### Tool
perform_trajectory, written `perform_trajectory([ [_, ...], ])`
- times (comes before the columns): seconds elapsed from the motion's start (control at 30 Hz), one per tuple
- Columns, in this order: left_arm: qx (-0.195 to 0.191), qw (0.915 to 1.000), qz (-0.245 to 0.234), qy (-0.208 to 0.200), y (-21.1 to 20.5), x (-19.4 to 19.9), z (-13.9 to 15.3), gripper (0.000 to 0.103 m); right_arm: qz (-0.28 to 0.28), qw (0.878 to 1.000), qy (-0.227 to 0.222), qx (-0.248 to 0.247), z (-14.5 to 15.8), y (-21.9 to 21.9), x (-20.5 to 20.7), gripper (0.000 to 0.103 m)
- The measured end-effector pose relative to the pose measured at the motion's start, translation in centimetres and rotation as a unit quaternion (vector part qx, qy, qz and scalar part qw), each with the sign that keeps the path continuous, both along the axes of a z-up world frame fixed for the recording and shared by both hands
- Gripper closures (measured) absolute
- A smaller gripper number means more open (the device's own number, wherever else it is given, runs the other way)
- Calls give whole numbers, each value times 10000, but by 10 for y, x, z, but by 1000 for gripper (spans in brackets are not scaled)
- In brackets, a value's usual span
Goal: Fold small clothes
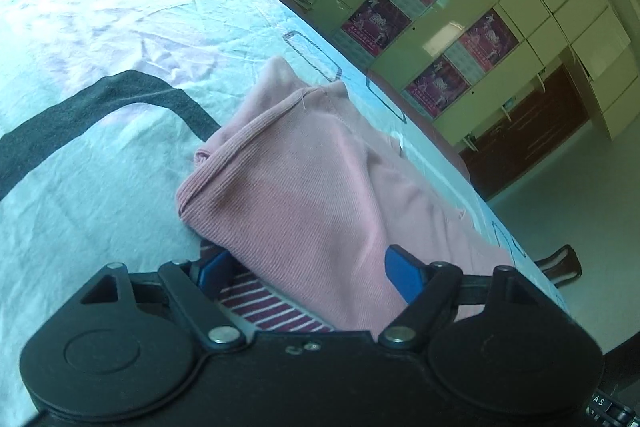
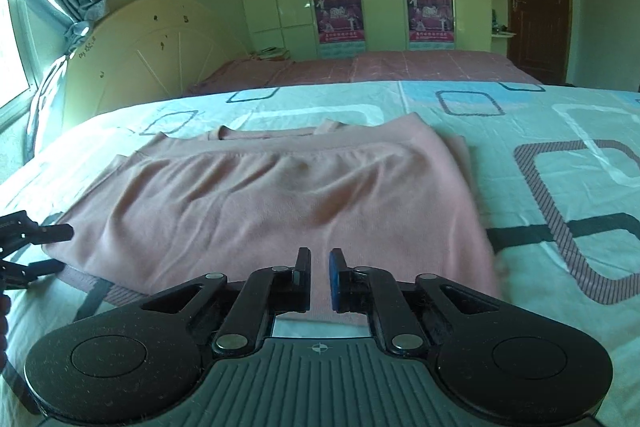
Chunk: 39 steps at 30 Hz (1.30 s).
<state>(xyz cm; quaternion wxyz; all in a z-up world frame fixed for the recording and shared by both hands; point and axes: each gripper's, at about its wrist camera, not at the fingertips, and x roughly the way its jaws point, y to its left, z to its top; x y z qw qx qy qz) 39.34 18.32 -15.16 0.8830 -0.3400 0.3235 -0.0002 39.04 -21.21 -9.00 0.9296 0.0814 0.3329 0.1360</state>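
Pink garment [image 2: 276,203] folded on bedsheet [image 2: 520,123]; left claw [image 1: 312,267] wide around it, right claw [image 2: 320,275] nearly closed, empty.

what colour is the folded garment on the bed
Plain pink, a ribbed knit garment; it shows best in the right wrist view, lying folded on the patterned bedsheet.

left hand-held gripper [image 1: 310,273] | jaws wide apart astride pink garment [image 1: 304,183] | on bedsheet [image 1: 100,39]

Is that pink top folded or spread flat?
Folded: the pink top lies in stacked layers on the bed, several edges showing one behind another.
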Motion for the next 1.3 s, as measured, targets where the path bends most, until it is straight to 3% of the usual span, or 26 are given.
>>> perform_trajectory([
  [0.17,-133,9998,77,-105,2,21,-4,24,236,9997,63,76,0,26,35,97],
  [0.37,-382,9991,155,-129,13,32,-9,37,466,9987,140,134,1,57,69,97],
  [0.57,-762,9966,307,-95,31,34,-21,69,657,9975,256,23,-3,80,89,97],
  [0.63,-966,9948,308,-41,38,36,-27,93,723,9970,256,-44,-5,88,94,97],
  [0.7,-1205,9919,349,-181,44,34,-28,93,751,9968,259,-62,-7,94,98,97],
  [0.83,-1204,9900,367,-642,42,22,-14,94,879,9958,175,-207,-9,108,100,97],
  [0.93,-1028,9932,306,-451,42,27,-22,93,990,9914,588,-621,-37,120,107,97],
  [1.03,-1345,9896,396,-322,50,26,-36,88,848,9938,567,-451,-43,118,109,98],
  [1.17,-1280,9900,489,-344,44,28,-32,81,863,9938,563,-421,-44,117,110,98],
  [1.3,-1194,9890,837,-244,40,28,-32,88,843,9943,562,-322,-45,114,110,98],
])
